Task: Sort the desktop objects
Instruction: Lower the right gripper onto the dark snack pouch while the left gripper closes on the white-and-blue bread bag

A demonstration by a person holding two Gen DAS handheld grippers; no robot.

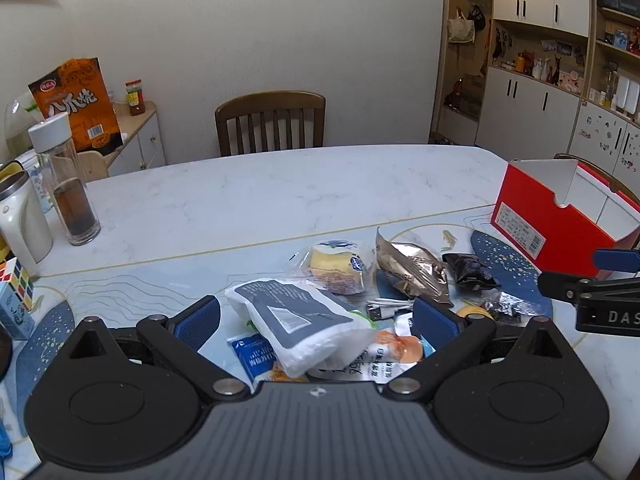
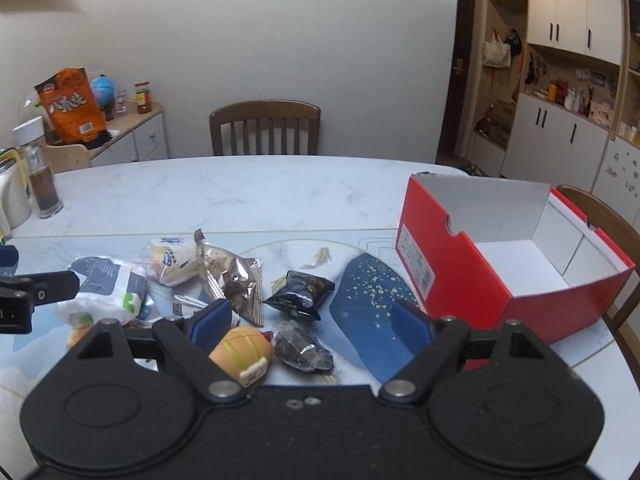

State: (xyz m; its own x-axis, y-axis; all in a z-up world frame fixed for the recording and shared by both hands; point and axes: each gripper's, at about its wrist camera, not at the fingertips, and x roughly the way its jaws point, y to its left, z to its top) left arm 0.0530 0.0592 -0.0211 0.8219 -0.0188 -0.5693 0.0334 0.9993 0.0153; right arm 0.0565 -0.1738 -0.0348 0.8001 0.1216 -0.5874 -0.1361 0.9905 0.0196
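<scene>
A heap of snack packets lies on the table near me. My left gripper point(image 1: 316, 320) stands open above a white and grey tissue pack point(image 1: 296, 320), not touching it. Behind that lie a wrapped yellow cake point(image 1: 336, 266), a brown foil packet point(image 1: 412, 272), a black packet point(image 1: 470, 270) and a white USB cable point(image 1: 386, 307). My right gripper point(image 2: 312, 320) is open over a hot-dog toy point(image 2: 244, 350) and a clear packet of dark bits point(image 2: 304, 350), gripping neither. The red box point(image 2: 440, 276), open and empty, stands at the right.
A glass bottle point(image 1: 70, 184) and a white kettle point(image 1: 22, 220) stand at the table's left, with a Rubik's cube point(image 1: 18, 280) near the edge. A wooden chair point(image 1: 270, 124) faces the far side, another chair point(image 2: 608, 224) is behind the box. Cabinets line the right wall.
</scene>
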